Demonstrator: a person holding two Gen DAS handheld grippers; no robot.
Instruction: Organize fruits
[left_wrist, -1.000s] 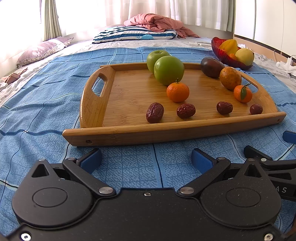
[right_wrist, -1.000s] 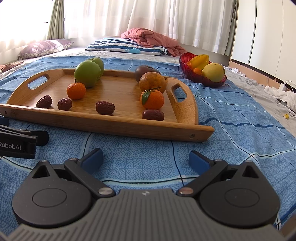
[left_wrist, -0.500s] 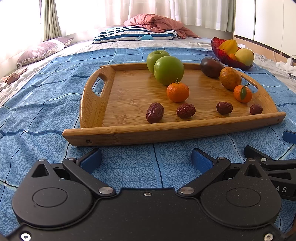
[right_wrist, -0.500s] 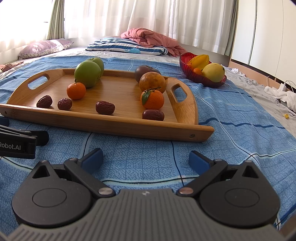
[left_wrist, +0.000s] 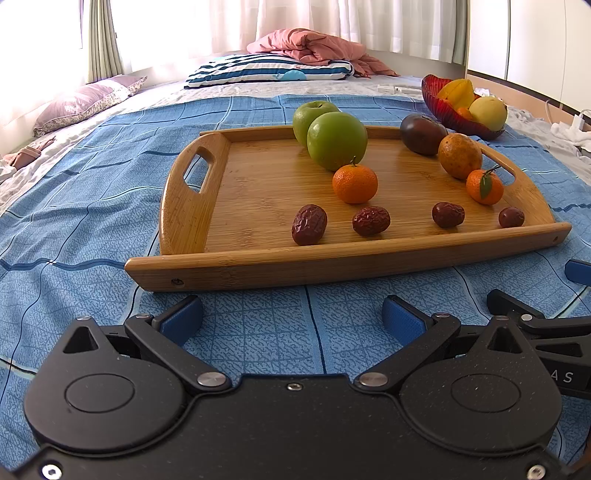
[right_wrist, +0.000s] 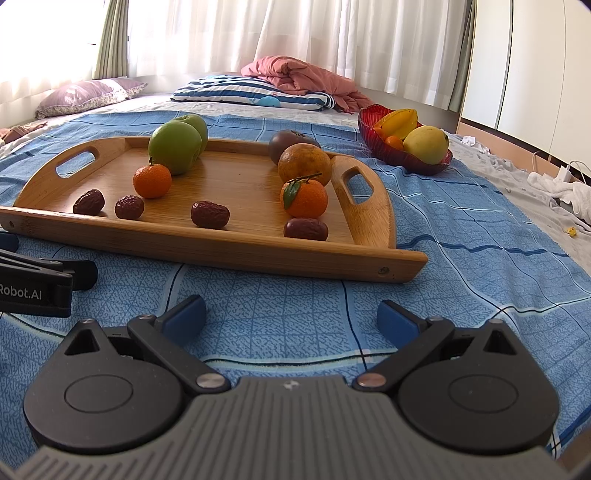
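A wooden tray (left_wrist: 258, 192) (right_wrist: 236, 177) lies on the blue bedspread and carries two green apples (left_wrist: 337, 140) (right_wrist: 174, 147), a dark round fruit (left_wrist: 423, 133), a large orange (left_wrist: 460, 156) (right_wrist: 304, 164), two mandarins (left_wrist: 354, 183) (right_wrist: 304, 198) and several red dates (left_wrist: 309, 224) (right_wrist: 209, 214). A red glass bowl (left_wrist: 458, 118) (right_wrist: 391, 155) with yellow fruit stands behind the tray at the right. My left gripper (left_wrist: 291, 319) and my right gripper (right_wrist: 291, 317) rest open just before the tray's near rim, both with nothing between the fingers.
Pillows (left_wrist: 269, 70) and a pink blanket (right_wrist: 295, 75) lie at the far end of the bed. White cloth and a cable (right_wrist: 561, 184) sit off the right edge. The left gripper's body (right_wrist: 37, 284) shows at the left in the right wrist view.
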